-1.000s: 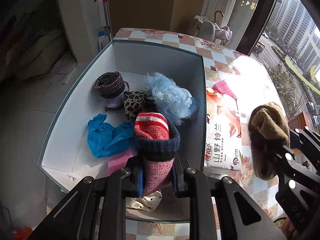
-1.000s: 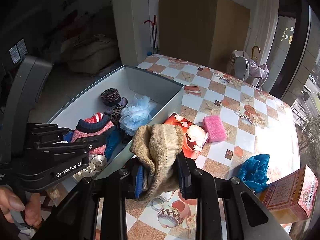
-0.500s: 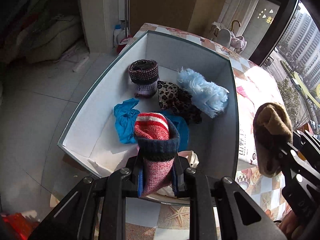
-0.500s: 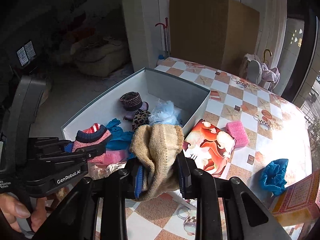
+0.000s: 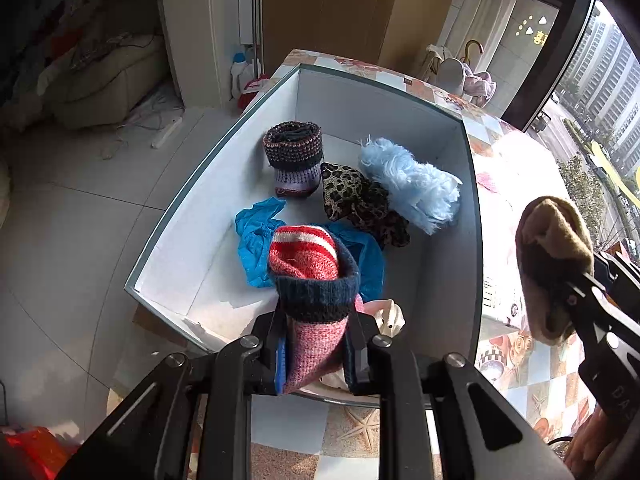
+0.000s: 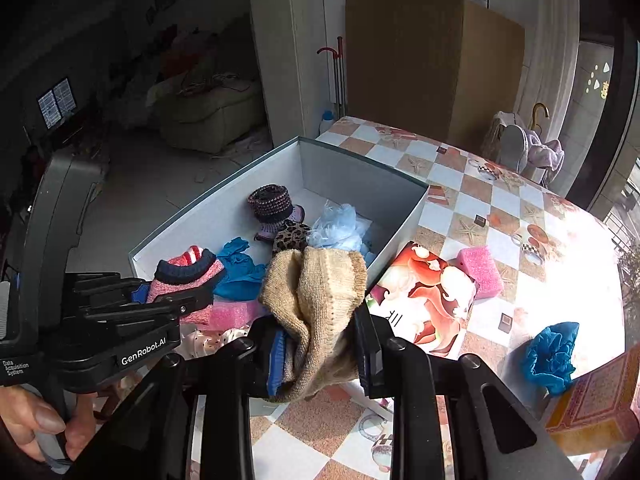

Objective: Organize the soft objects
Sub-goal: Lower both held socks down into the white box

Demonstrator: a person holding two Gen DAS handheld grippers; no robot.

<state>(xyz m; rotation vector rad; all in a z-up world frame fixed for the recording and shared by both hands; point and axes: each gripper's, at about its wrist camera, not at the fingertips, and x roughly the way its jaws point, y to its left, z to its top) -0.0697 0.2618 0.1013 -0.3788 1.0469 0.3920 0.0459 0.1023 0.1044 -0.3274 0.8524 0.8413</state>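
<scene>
- My left gripper (image 5: 316,354) was pinched tight on a pink knit sock (image 5: 314,300) with a navy cuff and red-and-white stripes, held above the near end of the white box (image 5: 176,236).
- My right gripper (image 6: 320,354) was clamped on a tan knit sock (image 6: 316,300), hovering by the box's near right corner, over the checkered table (image 6: 472,208).
- Already lying in the box were a dark striped knit roll (image 5: 294,158), a leopard-print piece (image 5: 360,204), a fluffy light-blue piece (image 5: 412,184), a blue cloth (image 5: 256,236), a pink foam piece (image 6: 234,314) and a white polka-dot piece (image 6: 208,338). I judged the sorting well past halfway.
- Neither held sock had yet been released; both drops remained.
- Out on the table, a pink sponge (image 6: 478,272) and a crumpled blue piece (image 6: 552,354) were left, well apart from the box, probably the last soft things to collect.
- A floral tissue pack (image 6: 428,300) lay just beside the box's right wall, and an orange carton (image 6: 592,404) sat at the table's near right edge; whether the pack counted as soft I could not say.
</scene>
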